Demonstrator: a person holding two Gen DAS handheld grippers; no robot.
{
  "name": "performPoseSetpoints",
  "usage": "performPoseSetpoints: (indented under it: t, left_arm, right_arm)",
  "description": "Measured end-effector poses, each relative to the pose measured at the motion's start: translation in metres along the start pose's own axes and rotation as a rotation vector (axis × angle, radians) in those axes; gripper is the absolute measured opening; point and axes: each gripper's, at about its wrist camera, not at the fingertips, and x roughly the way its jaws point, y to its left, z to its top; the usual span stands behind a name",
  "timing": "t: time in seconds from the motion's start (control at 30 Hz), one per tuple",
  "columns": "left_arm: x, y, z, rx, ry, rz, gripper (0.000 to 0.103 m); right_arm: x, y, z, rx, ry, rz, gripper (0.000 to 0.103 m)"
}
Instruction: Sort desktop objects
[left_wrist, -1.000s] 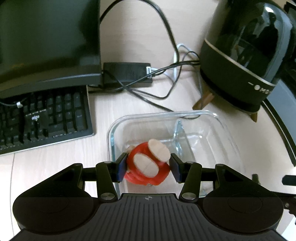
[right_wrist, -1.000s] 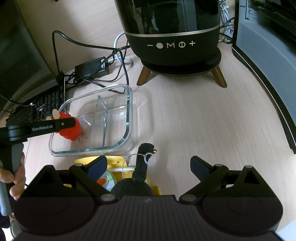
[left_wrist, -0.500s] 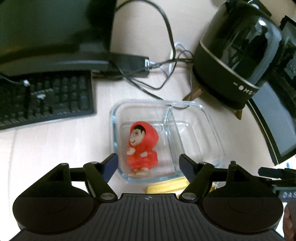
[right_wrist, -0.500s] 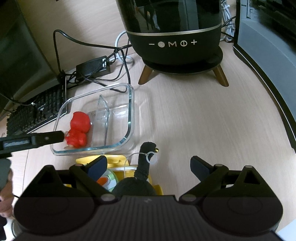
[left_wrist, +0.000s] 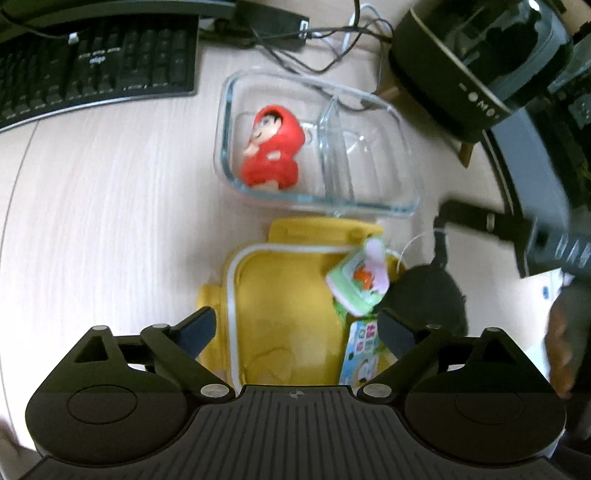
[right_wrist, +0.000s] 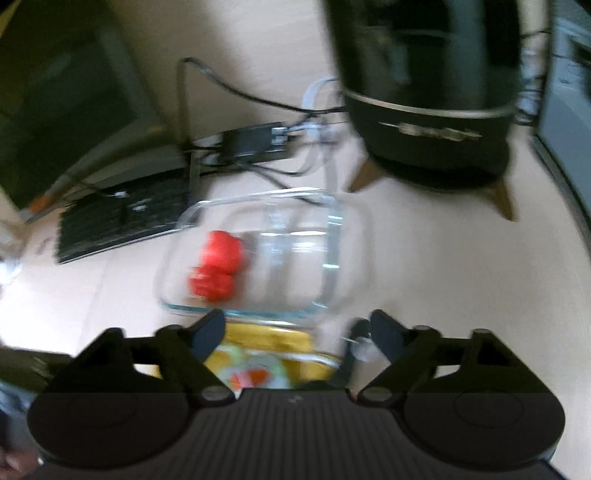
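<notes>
A red figurine (left_wrist: 271, 149) lies in the left compartment of a clear glass divided container (left_wrist: 402, 147); it also shows blurred in the right wrist view (right_wrist: 218, 267), in the container (right_wrist: 332, 236). A yellow lid (left_wrist: 284, 295) lies in front of the container with a green toy (left_wrist: 356, 282), a small card (left_wrist: 360, 345) and a black plush (left_wrist: 428, 291) at its right edge. My left gripper (left_wrist: 297, 332) is open and empty above the lid. My right gripper (right_wrist: 297, 330) is open and empty near the container's front edge, seen from the side in the left wrist view (left_wrist: 491, 225).
A black keyboard (left_wrist: 92, 62) lies at the back left, with a power adapter and tangled cables (left_wrist: 288, 29) behind the container. A black domed appliance on wooden legs (left_wrist: 469, 62) stands at the back right. A dark monitor base (left_wrist: 532, 162) lies at the right.
My left gripper let go of the red figurine into the container, opened and drew back over the yellow lid. My right gripper has moved forward and left, blurring its view.
</notes>
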Motion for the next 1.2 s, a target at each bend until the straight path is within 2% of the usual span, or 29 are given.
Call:
performPoseSetpoints:
  t: [0.03,0.1,0.2,0.23,0.3,0.37,0.5,0.6,0.67,0.83,0.87,0.97,1.03,1.2]
  left_arm:
    - [0.002,-0.001,-0.002,-0.004,0.002,0.004,0.098]
    - [0.005,-0.001,-0.004,-0.019,0.009,-0.001,0.098]
    - [0.004,-0.004,-0.004,-0.017,-0.002,-0.016,0.099]
    - [0.002,-0.006,-0.005,-0.010,-0.009,-0.009,0.099]
    - [0.000,-0.009,-0.005,0.006,-0.022,0.012,0.100]
    - [0.001,-0.011,-0.005,0.017,-0.027,0.038,0.100]
    - [0.005,-0.011,-0.004,0.016,-0.015,0.031,0.100]
    - [0.009,-0.010,-0.003,0.009,0.004,0.025,0.100]
    - [0.010,-0.008,-0.003,0.006,0.009,0.030,0.100]
    - [0.008,-0.004,-0.002,0.014,0.011,0.059,0.100]
    - [0.007,-0.004,-0.003,0.019,0.015,0.060,0.100]
    - [0.008,-0.002,-0.006,0.037,0.043,0.056,0.100]
    - [0.011,0.001,-0.010,0.048,0.075,0.052,0.100]
    - [0.019,0.000,-0.024,0.060,0.141,0.035,0.100]
  right_arm:
    - [0.009,0.002,0.005,0.009,0.014,0.010,0.073]
    - [0.026,0.007,0.015,0.026,0.041,0.029,0.066]
    - [0.053,0.013,0.029,0.052,0.082,0.058,0.063]
    - [0.061,0.015,0.034,0.061,0.096,0.068,0.052]
    - [0.079,0.020,0.044,0.078,0.123,0.087,0.038]
    - [0.096,0.024,0.054,0.096,0.151,0.107,0.043]
    - [0.131,0.033,0.073,0.130,0.205,0.146,0.037]
    - [0.143,0.036,0.076,0.136,0.228,0.157,0.037]
    - [0.130,0.038,0.069,0.093,0.207,0.155,0.038]
    - [0.065,0.045,0.051,-0.109,0.101,0.096,0.067]
    - [0.053,0.046,0.046,-0.149,0.085,0.083,0.069]
    - [0.026,0.049,0.026,-0.272,0.082,0.035,0.075]
    - [0.018,0.053,0.013,-0.358,0.098,0.006,0.085]
    - [0.030,0.078,-0.016,-0.547,0.182,-0.030,0.086]
